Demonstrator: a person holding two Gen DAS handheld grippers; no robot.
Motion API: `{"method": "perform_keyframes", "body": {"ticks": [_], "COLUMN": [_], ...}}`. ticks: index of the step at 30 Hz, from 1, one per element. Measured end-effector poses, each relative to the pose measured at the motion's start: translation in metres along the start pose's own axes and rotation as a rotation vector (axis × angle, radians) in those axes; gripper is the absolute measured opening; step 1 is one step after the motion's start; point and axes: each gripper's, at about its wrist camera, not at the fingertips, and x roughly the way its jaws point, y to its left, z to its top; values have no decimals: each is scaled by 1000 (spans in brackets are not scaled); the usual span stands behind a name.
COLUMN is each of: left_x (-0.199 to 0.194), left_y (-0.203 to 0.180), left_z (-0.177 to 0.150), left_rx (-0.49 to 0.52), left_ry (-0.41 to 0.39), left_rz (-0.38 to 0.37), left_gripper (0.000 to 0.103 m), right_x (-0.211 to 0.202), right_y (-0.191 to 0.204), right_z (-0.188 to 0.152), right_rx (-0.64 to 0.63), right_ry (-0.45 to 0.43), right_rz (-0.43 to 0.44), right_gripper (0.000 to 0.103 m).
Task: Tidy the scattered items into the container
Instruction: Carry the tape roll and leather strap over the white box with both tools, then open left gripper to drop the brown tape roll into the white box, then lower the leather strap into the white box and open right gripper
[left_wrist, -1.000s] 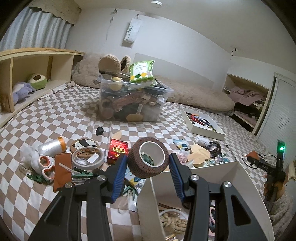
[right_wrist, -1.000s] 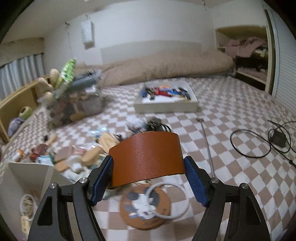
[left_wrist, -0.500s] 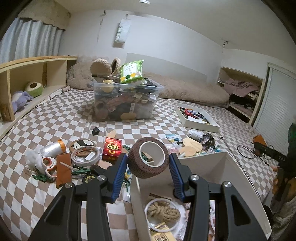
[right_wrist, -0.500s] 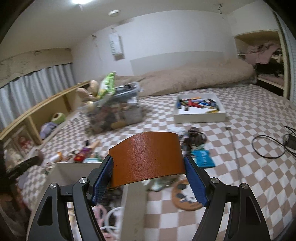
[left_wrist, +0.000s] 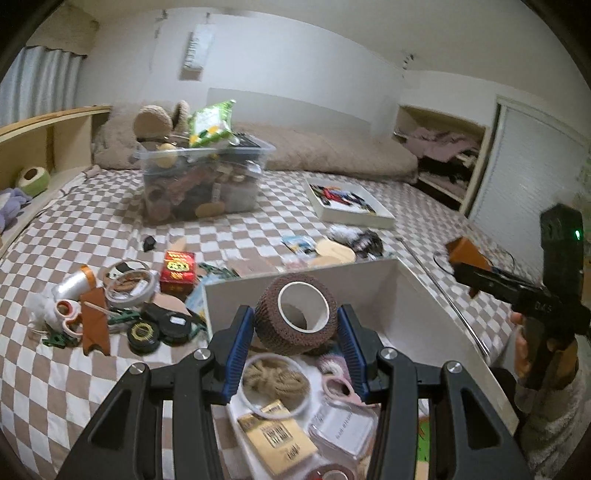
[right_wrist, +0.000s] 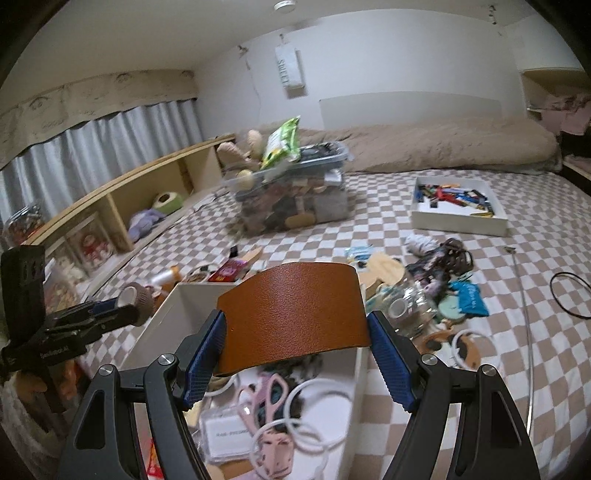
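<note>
My brown crepe bandage roll (left_wrist: 295, 318) hides part of the white open box's (left_wrist: 369, 275) floor behind it. My curved tan leather strip (right_wrist: 293, 314) covers the box's far inside corner. The clear plastic card case (right_wrist: 227, 435) label is too blurred to read, and the bottom edge cuts off the box's near contents

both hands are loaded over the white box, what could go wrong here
1. The left gripper holds the brown bandage roll on its curved sides; released on its side, it may roll onto the rope coil.
2. The right gripper bows the leather piece between its fingers; on opening it could spring flat and flip past the white box wall.
3. Both grippers converge on the same box and could collide.
</note>
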Motion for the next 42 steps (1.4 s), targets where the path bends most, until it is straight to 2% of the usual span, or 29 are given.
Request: {"method": "perform_keyframes", "body": {"ticks": [8, 13, 19, 27, 28, 29, 31, 36, 42], "left_x": [5, 4, 5, 17, 19, 20, 22, 20, 14], "left_y": [-20, -42, -85, -111, -113, -114, -116, -112, -90], "left_z": [-17, -24, -40, -50, -51, -53, -56, -54, -45], "left_rx": [17, 36, 124, 157, 156, 153, 143, 134, 92], "left_ry": [114, 199, 284, 351, 365, 379, 393, 380, 332], "left_rz": [-53, -144, -246, -297, -305, -312, -315, -297, -243], "left_gripper": [46, 46, 47, 47, 51, 69, 93, 93, 93], "right_x": [4, 2, 1, -5, -5, -6, -6, -6, -1], "right_y": [14, 14, 16, 16, 16, 16, 16, 17, 21], "right_z": [-12, -14, -14, -13, -12, -12, -12, -12, -11], "right_rx": [-11, 5, 8, 17, 18, 20, 20, 19, 11], "right_ry": [51, 51, 53, 42, 41, 41, 40, 43, 63], "right_rz": [27, 41, 60, 83, 84, 86, 90, 94, 105], "right_gripper": [78, 78, 78, 78, 78, 78, 78, 78, 78]}}
